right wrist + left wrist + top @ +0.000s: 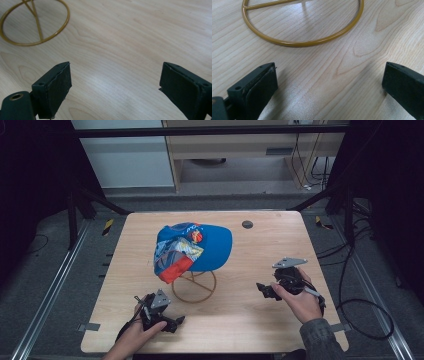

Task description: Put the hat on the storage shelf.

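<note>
**Soft cap waits on its wire stand, both grippers empty**

A blue fabric baseball cap with red and printed panels (192, 251) sits on a gold wire stand with a round ring base (194, 287), near the middle of the light wooden table (240, 320). The left gripper (179, 320) rests low just beside the ring base, its jaws wide apart and holding nothing. The right gripper (261, 287) hovers well apart from the cap, also with jaws spread and empty.

I judge the cap light and soft; its crown will fold under pressure. The stiffer brim, or the lower edge of the crown, seems the better place to pinch. The thin stand may tip if the cap is pulled sideways.
</note>
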Tool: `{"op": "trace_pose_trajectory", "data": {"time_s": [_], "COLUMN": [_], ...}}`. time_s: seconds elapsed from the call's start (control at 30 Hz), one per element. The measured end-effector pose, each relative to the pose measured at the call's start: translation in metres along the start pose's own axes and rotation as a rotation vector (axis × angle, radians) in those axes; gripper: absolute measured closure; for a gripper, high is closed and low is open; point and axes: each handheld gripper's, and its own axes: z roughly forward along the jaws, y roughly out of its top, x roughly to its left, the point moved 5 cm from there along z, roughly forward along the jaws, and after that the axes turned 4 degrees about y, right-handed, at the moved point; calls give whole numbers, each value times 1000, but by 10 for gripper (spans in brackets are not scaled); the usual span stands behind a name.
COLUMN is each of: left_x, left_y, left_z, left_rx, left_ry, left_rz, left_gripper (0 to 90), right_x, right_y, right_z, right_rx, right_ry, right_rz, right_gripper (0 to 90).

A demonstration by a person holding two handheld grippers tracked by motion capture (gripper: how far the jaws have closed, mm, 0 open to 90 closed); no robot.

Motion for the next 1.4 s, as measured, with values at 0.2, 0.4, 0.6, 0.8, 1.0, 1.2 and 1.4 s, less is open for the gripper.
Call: {"op": "trace_pose_trajectory", "data": {"time_s": [0.2, 0.4, 0.6, 0.8, 1.0, 1.2, 1.4], "left_x": [0, 0, 0, 0, 0, 0, 0], "left_y": [0, 0, 0, 0, 0, 0, 0], "left_z": [0, 0, 0, 0, 0, 0, 0], "left_rx": [0, 0, 0, 0, 0, 0, 0], "left_ry": [0, 0, 0, 0, 0, 0, 1], "left_rz": [0, 0, 0, 0, 0, 0, -1], "left_gripper": [0, 0, 0, 0, 0, 0, 0], "right_x": [4, 6, 8, 11, 13, 17, 20], "right_y": [-16, -31, -37, -40, -46, -52, -55], "right_z": [13, 26, 36, 46, 54, 59, 61], "right_rx": [22, 40, 11, -4, 12, -15, -28], "right_ry": [18, 47, 6, -8, -7, -49, -99], "right_rz": [4, 30, 59, 96, 124, 94, 71], "right_gripper": [106, 99, 117, 96, 88, 82, 76]}}
